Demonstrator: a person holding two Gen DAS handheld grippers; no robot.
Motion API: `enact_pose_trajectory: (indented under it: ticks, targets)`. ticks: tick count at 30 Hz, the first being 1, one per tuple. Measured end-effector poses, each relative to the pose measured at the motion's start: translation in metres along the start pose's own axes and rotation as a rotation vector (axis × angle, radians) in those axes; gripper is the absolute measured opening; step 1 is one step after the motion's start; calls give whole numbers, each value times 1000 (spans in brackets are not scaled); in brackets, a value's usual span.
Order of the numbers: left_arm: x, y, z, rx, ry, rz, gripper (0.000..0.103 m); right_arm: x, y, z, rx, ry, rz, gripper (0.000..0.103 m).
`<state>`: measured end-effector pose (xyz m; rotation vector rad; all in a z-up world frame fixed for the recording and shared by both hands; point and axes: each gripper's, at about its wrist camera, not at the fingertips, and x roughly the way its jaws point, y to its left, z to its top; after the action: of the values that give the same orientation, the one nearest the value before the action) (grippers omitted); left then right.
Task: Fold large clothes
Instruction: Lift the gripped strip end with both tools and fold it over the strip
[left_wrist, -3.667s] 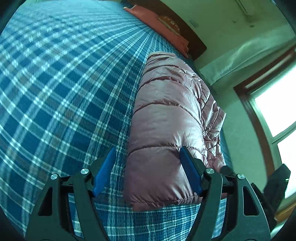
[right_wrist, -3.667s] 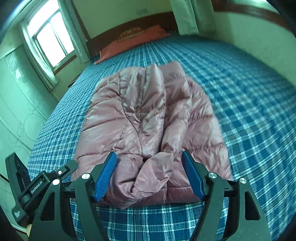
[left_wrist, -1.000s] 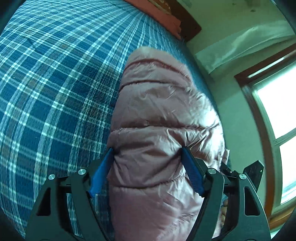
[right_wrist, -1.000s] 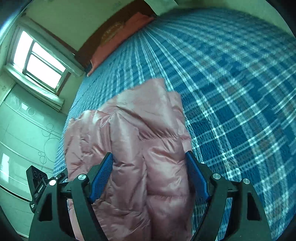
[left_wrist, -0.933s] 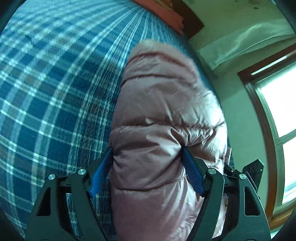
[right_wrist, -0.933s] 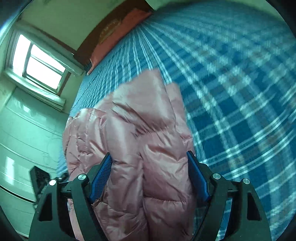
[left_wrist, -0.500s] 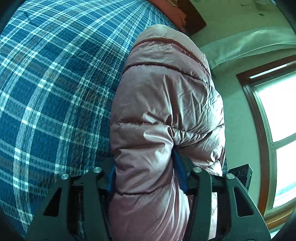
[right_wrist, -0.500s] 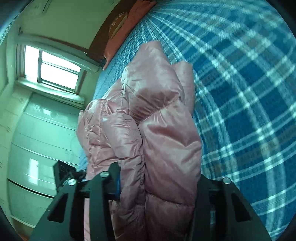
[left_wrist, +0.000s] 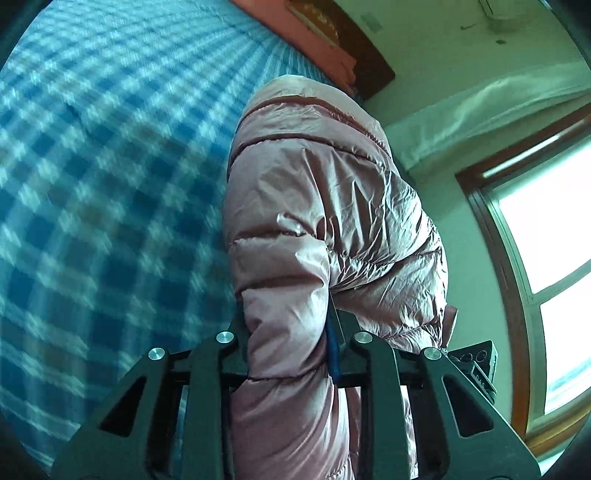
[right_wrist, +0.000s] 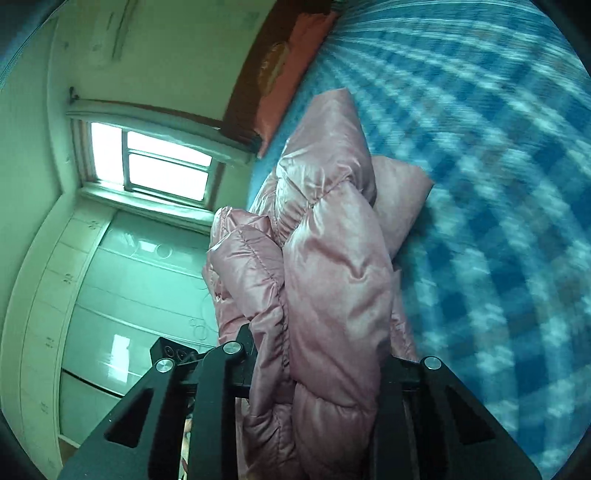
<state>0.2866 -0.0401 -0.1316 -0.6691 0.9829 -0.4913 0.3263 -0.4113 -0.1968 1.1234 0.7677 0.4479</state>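
- While both claws have the pink puffer jacket (left_wrist: 325, 221) pinched and raised off the blue plaid bed (left_wrist: 103, 177), the step in hand looks like carrying the near edge over toward the headboard end, so the two sides want to travel together.
- Left claw (left_wrist: 291, 332): its jaws have just been closing and now squeeze a thick roll of the quilted shell; the blue pad (left_wrist: 333, 343) on one side is sunk into the fabric. I would keep that pinch firm, since the slick shell could slip.
- Between the two, the jacket's body hangs in loose bulges, with its far end near the orange pillow (left_wrist: 314, 40); lifting only enough to clear the bed should keep the layers from unrolling.
- Right claw (right_wrist: 317, 354): also freshly closed, it grips a bunched fold, with a sleeve-like lobe (right_wrist: 400, 199) drooping toward the bed. It should match the left's height so the fold line lands straight.
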Motion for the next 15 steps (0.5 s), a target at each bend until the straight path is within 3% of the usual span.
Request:
enact_pose_trajectory:
  ticks: [4,8,15]
  targets:
    - [-12,15,39,2,-53,39,25,49,12,17,13,24,48,24]
    - [-11,34,76,1,-66,83,25,94,13,33,25,46,43,24]
    - [18,67,110,-26,-32,128,26,124,4,39,69,65,-4,24]
